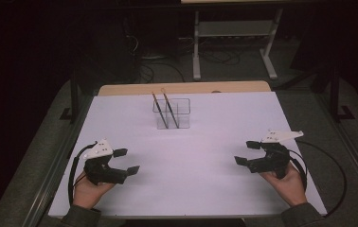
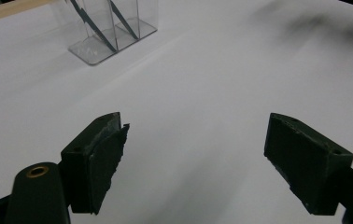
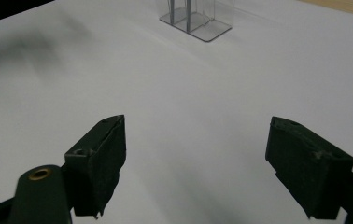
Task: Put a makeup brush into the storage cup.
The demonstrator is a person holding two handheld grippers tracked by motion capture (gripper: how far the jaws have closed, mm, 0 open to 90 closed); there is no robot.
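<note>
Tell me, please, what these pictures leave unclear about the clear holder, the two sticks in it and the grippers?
- Sticks: high view, too small to tell pencils from brushes.
- Stick tops: both gripper views, cut off by the top edge.
- Clear holder: left gripper view, upper part cropped.
- Right gripper: left gripper view, a dark blur.
- Left gripper: right gripper view, likewise blurred.

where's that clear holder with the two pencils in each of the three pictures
High view: the clear holder stands at centre, toward the table's far edge, two pencils leaning in it.
Left gripper view: the holder is at top left, cut off by the top edge, beyond the open jaws.
Right gripper view: the holder is at top centre, also cut off at the top.
Shared landmark: the wooden strip along the table's far edge, behind the holder.
</note>
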